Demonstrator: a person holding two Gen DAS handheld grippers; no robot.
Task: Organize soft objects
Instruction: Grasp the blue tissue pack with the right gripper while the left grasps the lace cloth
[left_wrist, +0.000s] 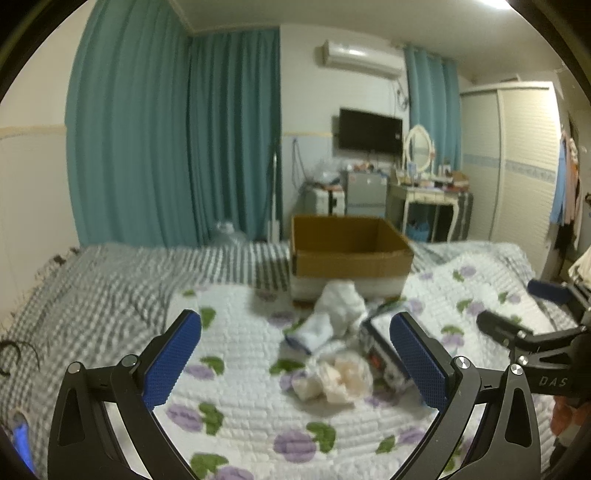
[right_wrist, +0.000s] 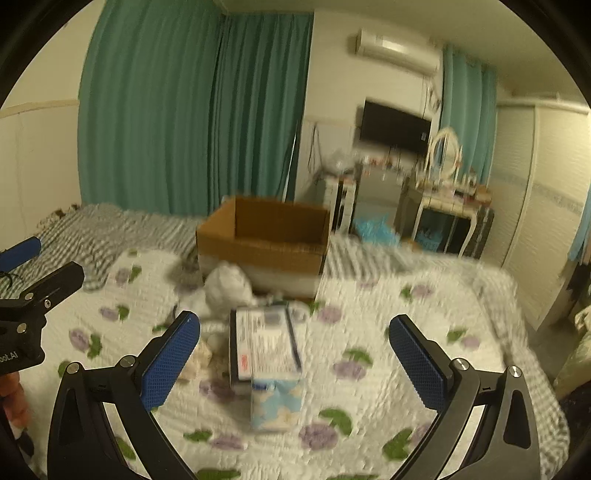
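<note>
A: Where do your two tools stand?

B: Your left gripper (left_wrist: 295, 354) has its blue-padded fingers (left_wrist: 173, 354) spread wide, holding nothing; your right gripper (right_wrist: 295, 356) is just as wide and bare.

A: What lies nearest them?

B: Between your left fingers sits a crumpled clear bag of pale peach stuff (left_wrist: 332, 376), with a rolled white sock (left_wrist: 314, 328) and a fluffy white plush lump (left_wrist: 340, 299) beyond. Under your right tool lie a flat printed packet (right_wrist: 264, 343) and a light-blue patterned soft pack (right_wrist: 277, 404), touching.

A: And farther out?

B: All rest on the white quilted floral bedspread (right_wrist: 369, 314); the open brown cardboard box (left_wrist: 347, 247) stands behind the plush.
</note>
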